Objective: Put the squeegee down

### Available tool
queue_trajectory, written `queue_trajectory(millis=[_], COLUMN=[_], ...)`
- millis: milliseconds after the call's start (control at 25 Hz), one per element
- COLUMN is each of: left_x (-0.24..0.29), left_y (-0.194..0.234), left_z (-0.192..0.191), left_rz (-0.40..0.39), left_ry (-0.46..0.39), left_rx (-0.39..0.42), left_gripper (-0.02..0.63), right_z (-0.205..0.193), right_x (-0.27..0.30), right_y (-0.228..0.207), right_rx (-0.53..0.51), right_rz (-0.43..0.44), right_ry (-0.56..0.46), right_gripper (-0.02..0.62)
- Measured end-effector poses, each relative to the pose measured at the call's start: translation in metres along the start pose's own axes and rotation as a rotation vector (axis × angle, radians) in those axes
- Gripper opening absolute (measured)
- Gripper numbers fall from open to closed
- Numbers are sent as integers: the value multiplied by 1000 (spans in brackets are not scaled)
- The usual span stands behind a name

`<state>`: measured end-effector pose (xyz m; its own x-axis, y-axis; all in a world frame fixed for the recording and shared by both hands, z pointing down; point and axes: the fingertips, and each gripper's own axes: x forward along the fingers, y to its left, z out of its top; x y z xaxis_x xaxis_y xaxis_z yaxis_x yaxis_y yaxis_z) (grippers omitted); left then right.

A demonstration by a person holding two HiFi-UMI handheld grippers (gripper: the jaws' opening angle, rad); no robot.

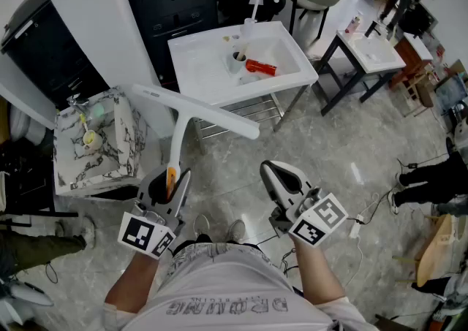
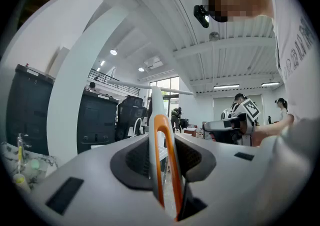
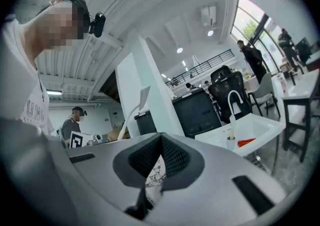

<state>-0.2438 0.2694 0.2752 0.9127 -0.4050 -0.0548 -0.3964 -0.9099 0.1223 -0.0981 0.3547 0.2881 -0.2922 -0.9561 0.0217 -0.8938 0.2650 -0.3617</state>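
I see the squeegee (image 1: 191,112) as a white tool with a long blade, a curved neck and an orange loop at its handle end. My left gripper (image 1: 170,177) is shut on that handle and holds the blade out in front, above the floor. In the left gripper view the orange loop (image 2: 166,156) stands upright between the jaws of the left gripper (image 2: 162,142), and the blade (image 2: 159,88) crosses above. My right gripper (image 1: 273,171) hovers to the right, shut and with nothing in it. In its own view the right gripper (image 3: 160,146) has its pads meeting, and the squeegee (image 3: 140,99) shows at the left.
A white sink on a metal stand (image 1: 212,50) lies ahead, with a red item (image 1: 260,67) and a cup (image 1: 236,60) in the basin. A marbled sink unit (image 1: 117,148) stands at the left and a black-legged table (image 1: 374,52) at the right. Cables (image 1: 365,212) lie on the floor.
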Motion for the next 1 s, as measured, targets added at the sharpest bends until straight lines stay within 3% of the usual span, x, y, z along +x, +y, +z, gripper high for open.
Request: queue_trajectory(millis=[1000], left_x=[-10], left_y=[18], left_z=[-6], left_rz=[15], left_ry=[9], left_rx=[-20], left_gripper=[119], right_z=[-7], right_x=[12], right_y=[6], right_rx=[11], right_rz=[-22], right_ry=[3], right_gripper=[6])
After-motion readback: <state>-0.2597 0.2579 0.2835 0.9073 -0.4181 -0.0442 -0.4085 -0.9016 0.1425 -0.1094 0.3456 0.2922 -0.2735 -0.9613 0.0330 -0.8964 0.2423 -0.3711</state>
